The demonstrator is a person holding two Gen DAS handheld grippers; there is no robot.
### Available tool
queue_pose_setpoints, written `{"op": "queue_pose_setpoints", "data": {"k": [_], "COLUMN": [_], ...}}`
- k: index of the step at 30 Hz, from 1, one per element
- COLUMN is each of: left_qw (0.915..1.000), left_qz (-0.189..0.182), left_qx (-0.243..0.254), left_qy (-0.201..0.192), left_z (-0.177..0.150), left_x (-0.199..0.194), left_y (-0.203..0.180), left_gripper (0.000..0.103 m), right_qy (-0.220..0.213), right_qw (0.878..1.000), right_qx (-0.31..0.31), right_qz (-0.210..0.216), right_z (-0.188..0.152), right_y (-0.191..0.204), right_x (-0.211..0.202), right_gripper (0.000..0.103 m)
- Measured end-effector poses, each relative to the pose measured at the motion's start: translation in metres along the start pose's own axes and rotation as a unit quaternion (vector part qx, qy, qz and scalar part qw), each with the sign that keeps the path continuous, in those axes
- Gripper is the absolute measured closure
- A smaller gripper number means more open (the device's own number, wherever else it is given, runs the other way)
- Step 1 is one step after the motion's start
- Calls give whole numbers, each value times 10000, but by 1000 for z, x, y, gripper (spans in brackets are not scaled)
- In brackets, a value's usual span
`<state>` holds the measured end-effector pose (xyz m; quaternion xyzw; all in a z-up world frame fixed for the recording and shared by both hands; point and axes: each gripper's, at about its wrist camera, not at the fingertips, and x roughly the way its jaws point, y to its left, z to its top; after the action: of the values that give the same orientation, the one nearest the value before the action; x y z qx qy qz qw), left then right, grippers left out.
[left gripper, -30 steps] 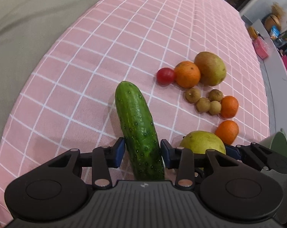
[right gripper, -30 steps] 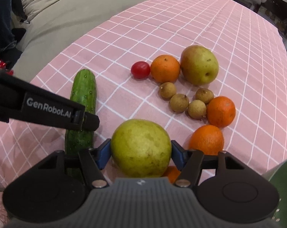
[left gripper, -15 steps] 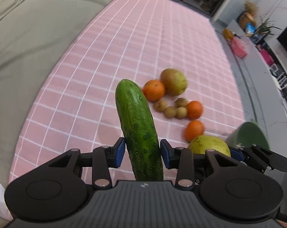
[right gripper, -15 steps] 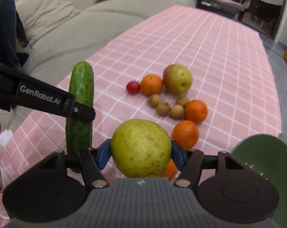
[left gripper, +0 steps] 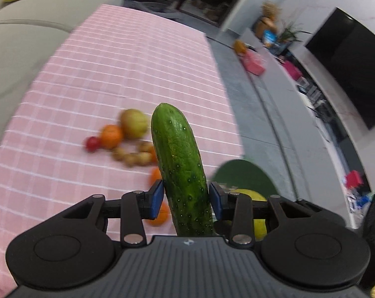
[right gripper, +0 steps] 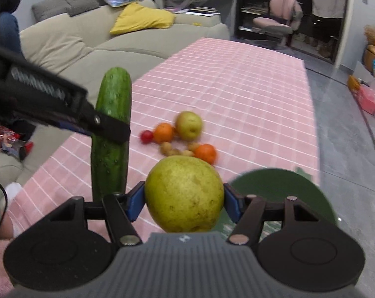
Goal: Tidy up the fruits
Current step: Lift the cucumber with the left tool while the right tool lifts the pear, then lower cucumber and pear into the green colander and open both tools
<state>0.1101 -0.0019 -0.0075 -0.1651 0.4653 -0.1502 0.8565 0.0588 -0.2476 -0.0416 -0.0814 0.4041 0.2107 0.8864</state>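
My left gripper [left gripper: 186, 200] is shut on a green cucumber [left gripper: 180, 159], held up in the air above the pink checked tablecloth [left gripper: 113, 69]. My right gripper [right gripper: 183, 201] is shut on a large yellow-green pear [right gripper: 185, 195], also lifted. In the right wrist view the cucumber [right gripper: 113, 129] stands upright to the left with the left gripper's finger [right gripper: 108, 126] across it. On the cloth lie a red tomato [right gripper: 147, 136], an orange [right gripper: 163, 132], a second pear [right gripper: 188, 125], small brown fruits [right gripper: 171, 150] and another orange [right gripper: 206, 152]. A dark green bowl [right gripper: 279, 186] sits by the cloth's near right edge.
A beige sofa [right gripper: 88, 42] with a yellow cushion [right gripper: 142, 18] runs along the left of the cloth. Grey floor [right gripper: 348, 136] lies to the right, with a low shelf of clutter and a dark screen [left gripper: 348, 64] beyond. A pink chair [right gripper: 279, 17] stands at the far end.
Both grippers have risen from the cloth with the cucumber and the pear in them and swung toward the right. The fruits on the cloth look smaller and farther. The green bowl has come into view.
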Motion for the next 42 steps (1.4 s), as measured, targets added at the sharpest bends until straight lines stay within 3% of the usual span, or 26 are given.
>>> {"op": "queue_pose_setpoints", "data": {"k": [8,12,21,35,42], "left_qw": [9971,9945,9864,9778,9717], "left_qz": [-497,-458,-64,-20,101], "left_qx": [345,529,755,726,1244], "left_qy": [464,776,1459,1967,2004], "left_z": [0,-2,-13,-18,-21], "left_x": [50,83,133,174,179], "left_y": [-48,-67,-75,-74,-85], "left_gripper": [59,59,59,59,59], "right_qy": [282,520,1108,1667,1864], "right_qw": [9973,9955,9923,9843,9808], "right_qx": [250,269,-23,-504,-507], "right_qz": [-626,-739,-547,-289,-275], "right_z": [-29,-40,-50,-46,-44], "right_y": [-55,-76,-89,-90,-93], "right_x": [-8,-3,31,73,83], "right_gripper": [41,41,41,41,41]}}
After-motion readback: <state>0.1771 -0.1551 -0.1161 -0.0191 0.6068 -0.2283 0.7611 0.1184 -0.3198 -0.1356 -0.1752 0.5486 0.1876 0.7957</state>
